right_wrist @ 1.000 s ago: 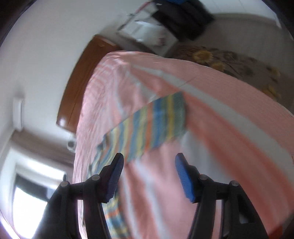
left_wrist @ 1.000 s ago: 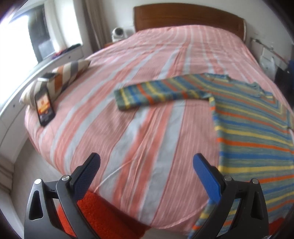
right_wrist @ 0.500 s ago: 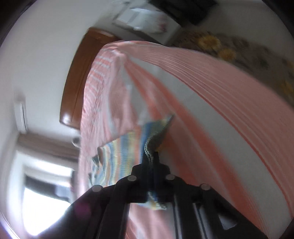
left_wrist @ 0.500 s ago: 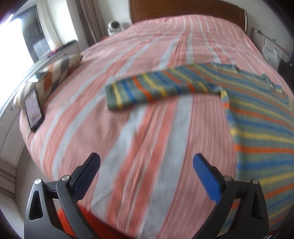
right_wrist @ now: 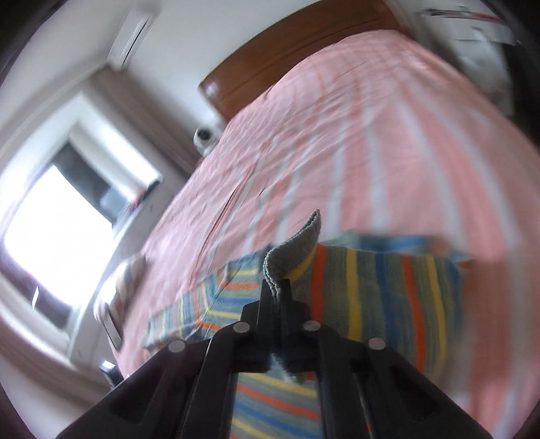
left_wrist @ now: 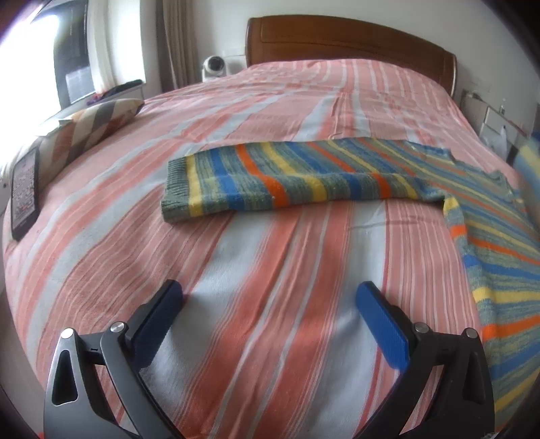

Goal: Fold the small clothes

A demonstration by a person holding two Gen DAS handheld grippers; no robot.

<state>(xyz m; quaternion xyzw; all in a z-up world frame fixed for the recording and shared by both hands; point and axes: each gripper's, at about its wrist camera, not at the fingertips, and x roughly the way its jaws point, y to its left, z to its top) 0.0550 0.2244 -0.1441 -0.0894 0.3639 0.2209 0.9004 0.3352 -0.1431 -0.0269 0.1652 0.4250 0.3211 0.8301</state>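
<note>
Folding barely begun: right tool pinches the striped sweater's cuff (lifted), left tool wide open, empty, its sleeve unfolded.

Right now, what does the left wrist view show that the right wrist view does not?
Only the left wrist view: the open left tool above bare bedspread, and the sweater's spread sleeve sharply.

Only the right wrist view: the right tool shut on the sweater's cuff, lifted; a wall air conditioner.

Both: the striped sweater, headboard, window.
</note>
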